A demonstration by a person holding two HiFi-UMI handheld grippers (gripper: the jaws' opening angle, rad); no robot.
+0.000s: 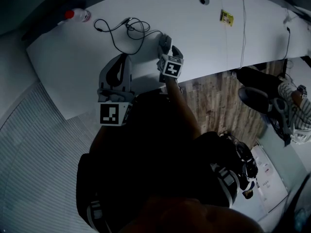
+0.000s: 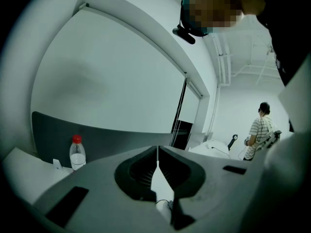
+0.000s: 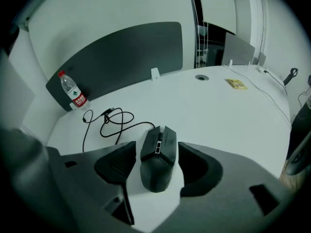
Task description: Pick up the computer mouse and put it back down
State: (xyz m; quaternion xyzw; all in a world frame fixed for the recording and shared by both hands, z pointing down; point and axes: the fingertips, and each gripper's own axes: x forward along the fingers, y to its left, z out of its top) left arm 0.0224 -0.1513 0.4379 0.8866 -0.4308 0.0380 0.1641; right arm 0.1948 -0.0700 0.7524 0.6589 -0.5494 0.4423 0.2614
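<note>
- Nearest me, my left gripper [image 2: 157, 166] hangs over the near edge of the table [image 3: 218, 115]. Its jaws are pressed together at the tips with nothing between them, so it has no part in this.
- Just past it and to the right, my right gripper [image 3: 158, 165] is tilted steeply down at the tabletop. Its jaws are spread wide.
- The mouse [image 3: 158, 159] lies flat on the table between those jaws, buttons pointing away from me. I see table on either side of it, and neither pad seems to press on it.
- My read is that the mouse is straddled but not held. That fits either the instant before the grab or the instant after the put-down, and I cannot say which from here.
- If the pick is next, I need to close squarely on the mouse's two sides and lift straight up. If it is already set down, I need to pull the gripper up and back without nudging it.
- Beyond the mouse its cable [image 3: 114, 123] runs off in loose loops to the far left. A lift has slack, but I would watch for snags.
- Farther left stands a water bottle [image 3: 73, 93] with a red cap, at the foot of a dark panel [image 3: 121, 52] along the far edge.
- Far right, well clear, lies a small yellow card [image 3: 236, 84].
</note>
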